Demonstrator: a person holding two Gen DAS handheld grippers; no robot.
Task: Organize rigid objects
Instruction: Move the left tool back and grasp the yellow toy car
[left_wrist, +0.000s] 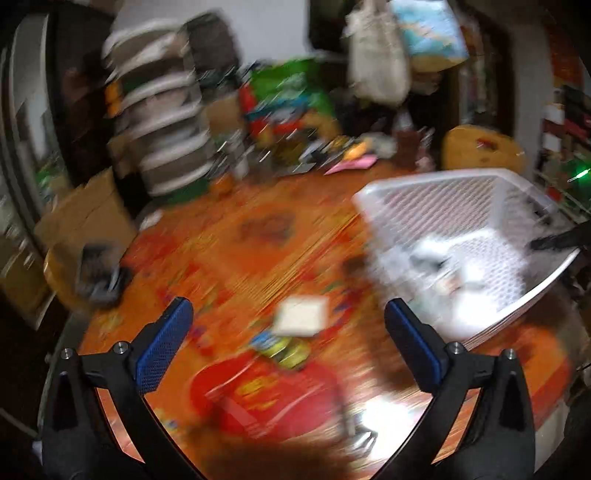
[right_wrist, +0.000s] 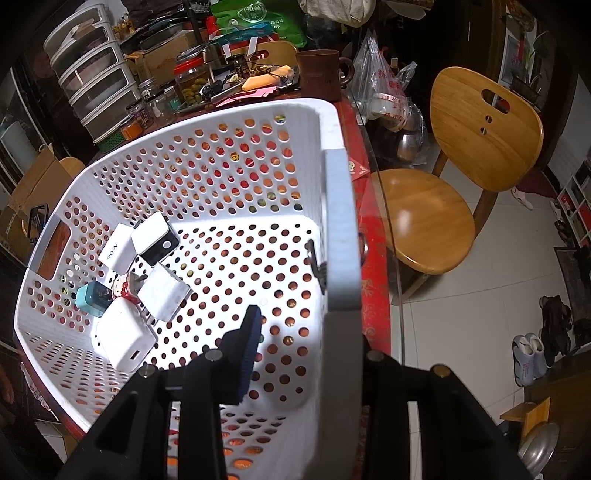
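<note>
The left wrist view is motion-blurred. My left gripper (left_wrist: 288, 343) is open and empty above the orange patterned table (left_wrist: 258, 236). A small white square object (left_wrist: 301, 316) lies on the table between the fingers, a little ahead. A dark object (left_wrist: 99, 275) sits at the table's left edge. The white perforated basket (left_wrist: 461, 206) stands to the right. My right gripper (right_wrist: 295, 332) is shut on the basket's right rim (right_wrist: 341, 236), one finger (right_wrist: 247, 350) inside the basket. Several white chargers (right_wrist: 125, 339) and a teal one (right_wrist: 92, 297) lie in its left corner.
Stacked drawer units (right_wrist: 88, 74), jars (right_wrist: 188, 83), a brown mug (right_wrist: 319, 74) and green bags (right_wrist: 258, 18) crowd the table's far side. A wooden chair (right_wrist: 443, 206) stands right of the table on a tiled floor (right_wrist: 480, 332). Cardboard boxes (left_wrist: 85, 210) sit to the left.
</note>
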